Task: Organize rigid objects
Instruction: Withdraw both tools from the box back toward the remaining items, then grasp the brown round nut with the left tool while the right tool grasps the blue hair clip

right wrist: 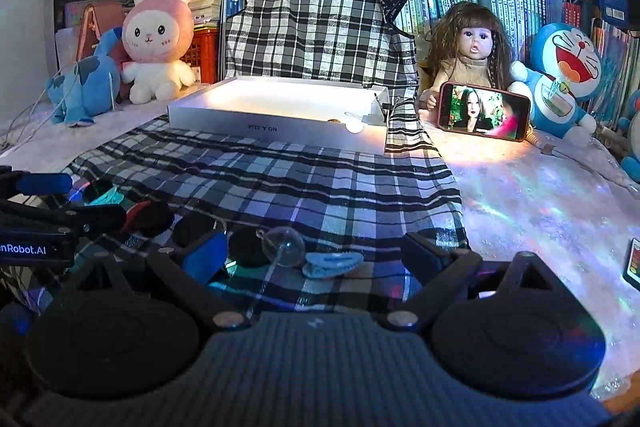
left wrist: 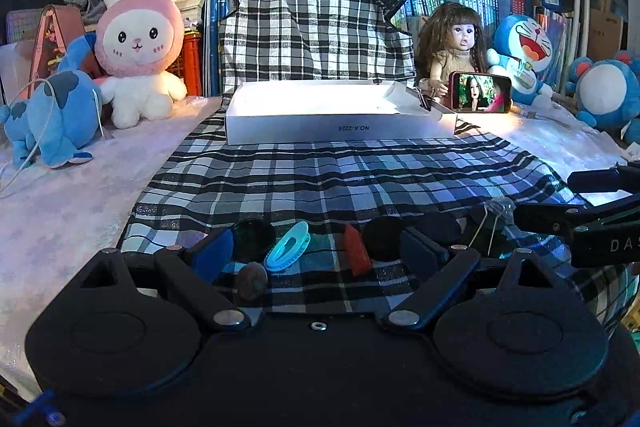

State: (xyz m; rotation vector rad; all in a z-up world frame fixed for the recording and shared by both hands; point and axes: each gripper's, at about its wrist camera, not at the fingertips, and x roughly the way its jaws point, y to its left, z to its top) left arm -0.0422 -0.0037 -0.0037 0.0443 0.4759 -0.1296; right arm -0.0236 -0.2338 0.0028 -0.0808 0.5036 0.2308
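Observation:
Small rigid items lie on the plaid cloth (left wrist: 320, 179) near me. In the left wrist view my left gripper (left wrist: 320, 253) is open over a light-blue clip (left wrist: 286, 247), a red piece (left wrist: 357, 254), a round stone (left wrist: 251, 281) and dark discs (left wrist: 253, 234). In the right wrist view my right gripper (right wrist: 318, 255) is open around a clear ball ornament (right wrist: 283, 245) and a blue hair clip (right wrist: 332, 264), with dark discs (right wrist: 244, 247) beside them. A white box (left wrist: 340, 115) stands open further back; it also shows in the right wrist view (right wrist: 276, 123), with small items inside.
A pink rabbit plush (left wrist: 138, 47) and a blue plush (left wrist: 56, 119) sit at the back left. A doll (left wrist: 454, 43), a lit phone (left wrist: 480, 93) and Doraemon plush toys (left wrist: 524, 55) sit at the back right. Books and baskets line the back.

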